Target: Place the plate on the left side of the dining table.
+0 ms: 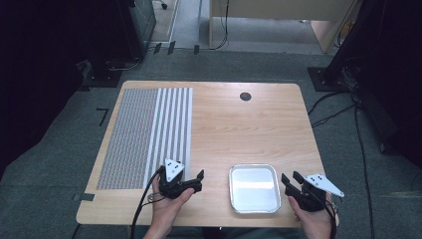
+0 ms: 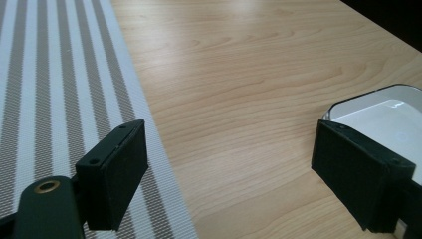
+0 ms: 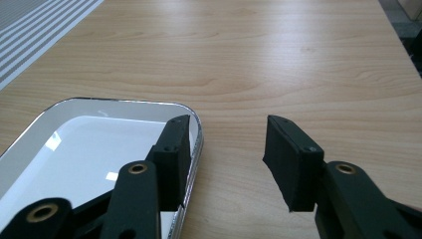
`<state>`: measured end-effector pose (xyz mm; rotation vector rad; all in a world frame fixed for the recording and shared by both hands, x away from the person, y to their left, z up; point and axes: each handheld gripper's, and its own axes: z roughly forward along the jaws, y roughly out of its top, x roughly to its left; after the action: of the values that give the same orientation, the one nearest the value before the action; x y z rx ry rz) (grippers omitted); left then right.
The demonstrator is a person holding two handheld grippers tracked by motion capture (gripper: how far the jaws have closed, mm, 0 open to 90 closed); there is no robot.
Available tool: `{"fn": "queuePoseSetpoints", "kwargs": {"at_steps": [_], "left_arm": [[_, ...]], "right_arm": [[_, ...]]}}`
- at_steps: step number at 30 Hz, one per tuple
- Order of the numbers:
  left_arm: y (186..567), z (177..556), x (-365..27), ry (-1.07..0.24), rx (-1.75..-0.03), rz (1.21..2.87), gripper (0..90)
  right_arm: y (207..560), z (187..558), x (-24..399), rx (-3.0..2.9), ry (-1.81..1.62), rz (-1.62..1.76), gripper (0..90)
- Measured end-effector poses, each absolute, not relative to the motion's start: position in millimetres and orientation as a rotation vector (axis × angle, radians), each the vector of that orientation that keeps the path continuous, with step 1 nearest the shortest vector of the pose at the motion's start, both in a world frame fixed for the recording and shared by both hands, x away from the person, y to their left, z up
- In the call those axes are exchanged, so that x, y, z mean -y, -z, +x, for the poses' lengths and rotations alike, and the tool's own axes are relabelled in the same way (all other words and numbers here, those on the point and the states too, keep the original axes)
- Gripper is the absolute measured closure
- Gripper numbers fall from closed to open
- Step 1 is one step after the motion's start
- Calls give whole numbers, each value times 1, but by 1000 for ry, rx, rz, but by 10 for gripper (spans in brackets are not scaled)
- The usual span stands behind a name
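Table (image 1: pixel 219 124): light wood top; carries a striped mat, a metal tray and both hand-held grippers' working area.
Metal tray (image 1: pixel 253 188): shiny, rectangular with rounded corners, lying flat near the table's front edge, between the two hand-held grippers; nothing visible inside it.
Striped mat (image 1: pixel 147 134): grey and white, flat on the table's left part, well apart from the tray.
Left hand-held gripper (image 1: pixel 198 180): held just left of the tray at the mat's near corner; jaws wide apart, nothing between them; in the left gripper view one jaw sits over the mat edge, the other before the tray's rim.
Right hand-held gripper (image 1: pixel 290 179): held just right of the tray; jaws partly apart, gripping nothing; in the right gripper view one jaw overlaps the tray's rim (image 3: pixel 196 130), the other stands over bare wood.
Round dark insert (image 1: pixel 245 96): set in the table's far side.
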<state>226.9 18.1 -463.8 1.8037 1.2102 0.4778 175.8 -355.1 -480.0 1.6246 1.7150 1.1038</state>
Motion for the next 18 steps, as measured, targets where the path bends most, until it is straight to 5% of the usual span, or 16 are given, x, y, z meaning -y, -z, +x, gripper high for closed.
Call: {"fn": "queuePoseSetpoints", "kwargs": {"at_steps": [18], "left_arm": [[473, 226, 28, -439, -1176, 1858, 160]], "right_arm": [[486, 179, 355, -1710, -1143, 1668, 669]]}}
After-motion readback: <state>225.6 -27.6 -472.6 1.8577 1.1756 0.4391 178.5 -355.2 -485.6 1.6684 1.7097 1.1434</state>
